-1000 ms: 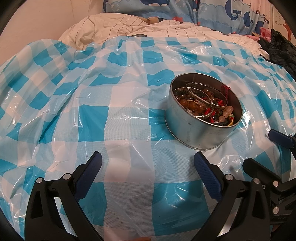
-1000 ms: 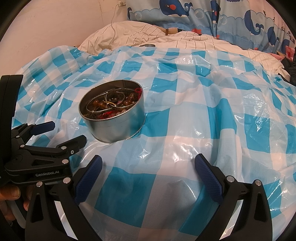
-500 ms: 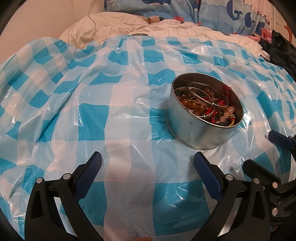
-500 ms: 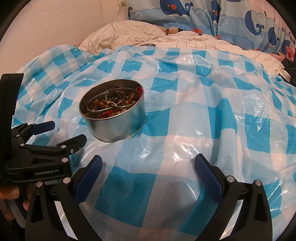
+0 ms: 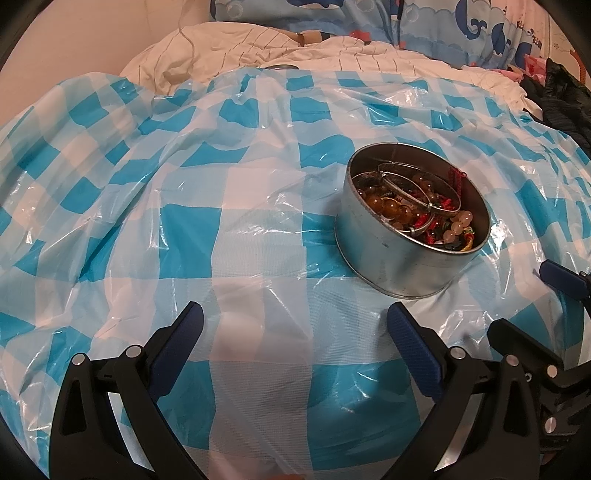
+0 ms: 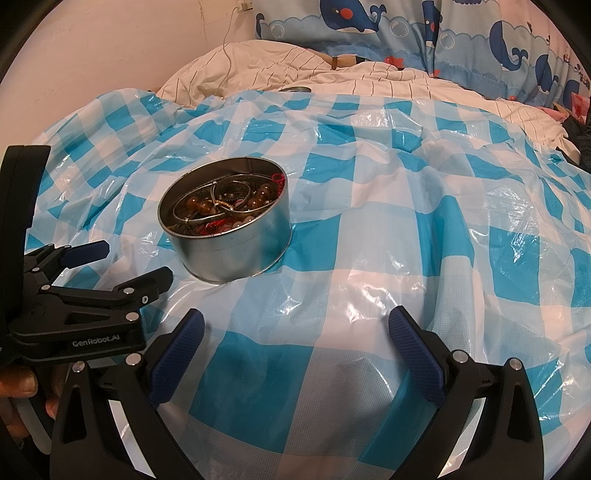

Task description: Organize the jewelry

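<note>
A round metal tin stands on a blue-and-white checked plastic sheet. It holds a tangle of jewelry: amber beads, silver bangles, red cords. The tin also shows in the right wrist view, with the jewelry inside. My left gripper is open and empty, below and left of the tin. My right gripper is open and empty, in front of the tin and to its right. The left gripper also shows at the left edge of the right wrist view, beside the tin.
The sheet covers a bed. A striped white duvet and a whale-print pillow lie behind. A small round metal object sits at the sheet's far edge. Dark clothing lies at the far right. A cable hangs on the wall.
</note>
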A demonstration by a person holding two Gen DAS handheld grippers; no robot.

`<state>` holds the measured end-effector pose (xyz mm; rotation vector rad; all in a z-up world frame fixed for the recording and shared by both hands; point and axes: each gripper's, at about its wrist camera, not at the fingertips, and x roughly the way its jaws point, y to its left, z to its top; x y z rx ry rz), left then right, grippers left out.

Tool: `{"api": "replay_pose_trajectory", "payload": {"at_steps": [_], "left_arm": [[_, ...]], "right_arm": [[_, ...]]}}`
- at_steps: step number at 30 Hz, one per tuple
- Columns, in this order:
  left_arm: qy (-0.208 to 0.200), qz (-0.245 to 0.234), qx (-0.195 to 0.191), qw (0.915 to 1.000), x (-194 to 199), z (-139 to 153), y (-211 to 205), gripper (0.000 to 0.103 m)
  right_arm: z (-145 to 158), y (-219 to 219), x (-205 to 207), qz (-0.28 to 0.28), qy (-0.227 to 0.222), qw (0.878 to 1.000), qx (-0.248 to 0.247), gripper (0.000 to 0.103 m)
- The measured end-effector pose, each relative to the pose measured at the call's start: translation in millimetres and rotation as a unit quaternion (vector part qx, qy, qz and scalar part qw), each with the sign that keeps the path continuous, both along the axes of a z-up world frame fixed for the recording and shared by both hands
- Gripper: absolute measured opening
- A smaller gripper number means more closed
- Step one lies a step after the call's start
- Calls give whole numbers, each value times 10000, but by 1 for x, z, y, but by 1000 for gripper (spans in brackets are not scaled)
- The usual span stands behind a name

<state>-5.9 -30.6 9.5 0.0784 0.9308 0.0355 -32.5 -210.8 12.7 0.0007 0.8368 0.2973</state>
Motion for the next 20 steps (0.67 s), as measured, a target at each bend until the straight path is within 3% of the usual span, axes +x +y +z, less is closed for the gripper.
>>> {"api": "replay_pose_trajectory", "payload": {"at_steps": [3,8,15,20], "left_arm": [[56,53,48,10000,-1,0,0,96],[-191,-139,8,9997,-10,7,-4,95],[193,28,-283,9994,2,-1,2,96],[247,86,-313,9992,3,-3,4,96]], "right_arm": [[0,0,0,0,1,10000,-1,96],[0,0,0,0,1,10000,-1,96],[0,0,1,1,4,10000,-4,96],[0,0,-2,1,8,10000,-12,96]]}}
